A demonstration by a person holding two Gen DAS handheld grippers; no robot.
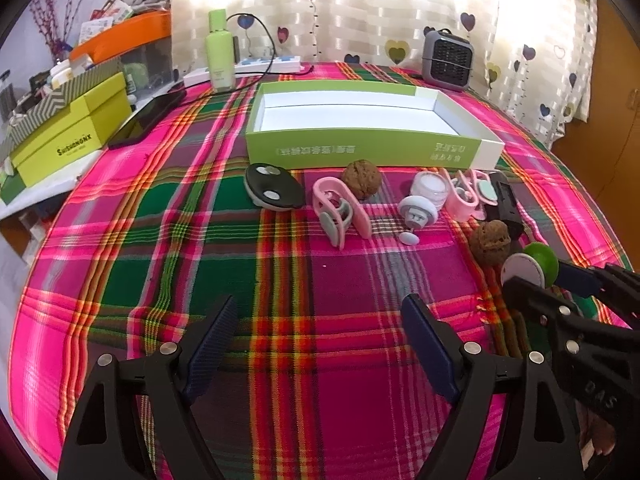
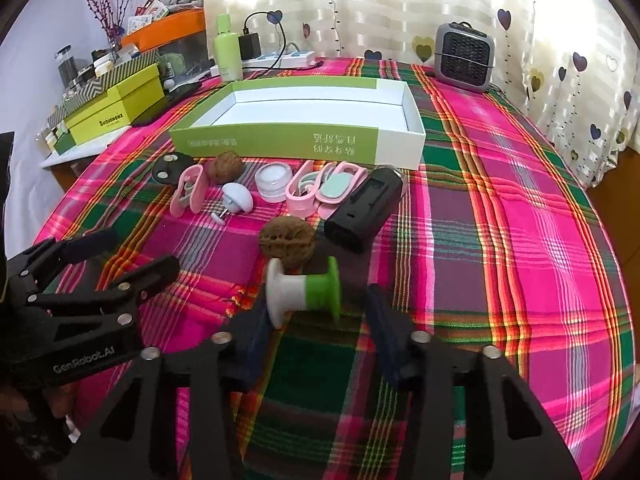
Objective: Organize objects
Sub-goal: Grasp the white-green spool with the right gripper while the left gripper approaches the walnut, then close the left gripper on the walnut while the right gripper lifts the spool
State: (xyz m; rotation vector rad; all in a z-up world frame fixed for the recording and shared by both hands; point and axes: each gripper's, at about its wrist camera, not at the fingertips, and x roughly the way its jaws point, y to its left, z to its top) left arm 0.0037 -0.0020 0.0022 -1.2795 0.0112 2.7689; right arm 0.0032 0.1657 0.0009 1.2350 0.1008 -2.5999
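A green and white empty box lies open on the plaid cloth. In front of it lie a black disc, pink clips, two walnuts, a white jar, a white knob and a black case. My right gripper is open with its fingers on either side of a green and white spool; the left pad touches the spool's white end. My left gripper is open and empty over the cloth.
A green bottle, a power strip with cable, and a grey heater stand behind the box. A black tablet and yellow-green boxes sit at the left. The curtain hangs behind.
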